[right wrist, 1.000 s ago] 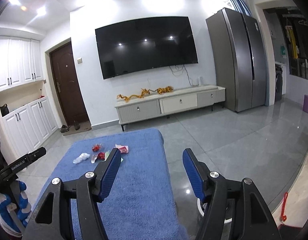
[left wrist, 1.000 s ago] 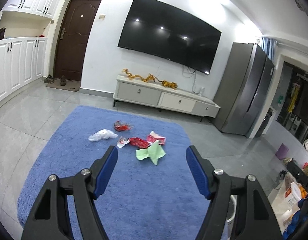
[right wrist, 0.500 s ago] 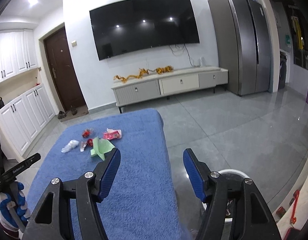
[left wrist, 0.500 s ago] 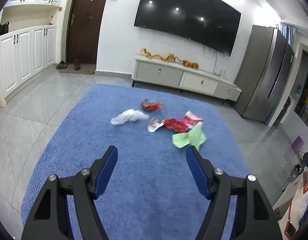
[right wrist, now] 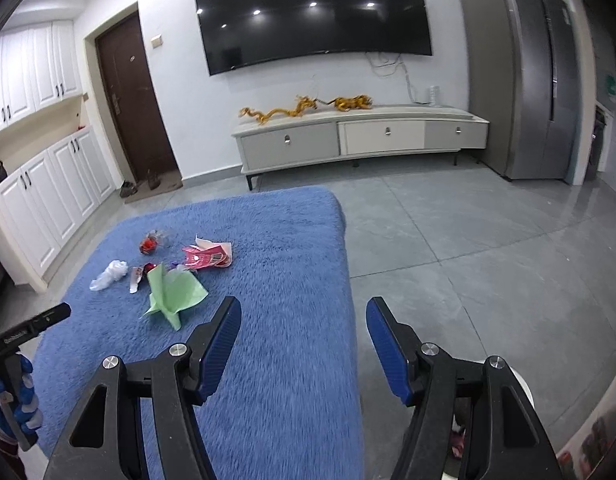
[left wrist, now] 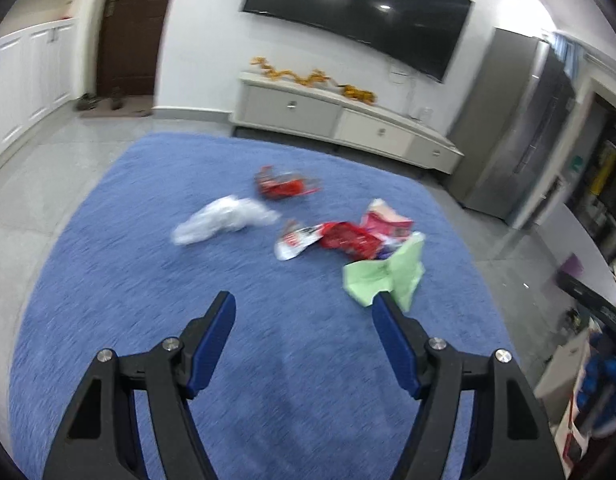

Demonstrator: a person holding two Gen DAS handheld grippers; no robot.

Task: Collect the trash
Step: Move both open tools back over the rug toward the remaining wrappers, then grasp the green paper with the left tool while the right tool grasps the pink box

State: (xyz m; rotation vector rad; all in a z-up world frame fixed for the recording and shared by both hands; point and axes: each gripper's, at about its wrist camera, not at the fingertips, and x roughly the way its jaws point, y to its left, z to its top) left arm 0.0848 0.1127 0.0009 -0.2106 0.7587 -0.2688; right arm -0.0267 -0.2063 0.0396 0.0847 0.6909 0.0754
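The trash lies in a loose cluster on the shaggy blue rug [left wrist: 147, 280], a little above the middle of the left wrist picture: a crumpled white plastic bag [left wrist: 223, 220], a crushed red foil wrapper [left wrist: 283, 186] beyond it, a red and white snack packet [left wrist: 328, 236], a pink and white torn pouch [left wrist: 388, 222] and a folded pale green sheet of paper [left wrist: 384, 276]. In the right wrist picture the same cluster sits left of centre, with the green paper [right wrist: 173, 292] nearest.

The left gripper [left wrist: 303, 308] hangs above bare rug with its blue-padded fingers [left wrist: 213, 340] spread and nothing between them; the green paper's edge shows just beside the tip of its right-hand finger. The right gripper [right wrist: 303, 312] is likewise spread and empty, over the rug's right edge and the grey tiled floor [right wrist: 488, 260].

The step in hand looks like the approach. To do it well, the left gripper would best swing toward the green paper, straddle a raised fold rather than a flat corner, and press lightly into the pile before closing, since thin paper may slip. A white round bin rim [right wrist: 522, 384] shows at the lower right of the right wrist picture, probably the drop point.
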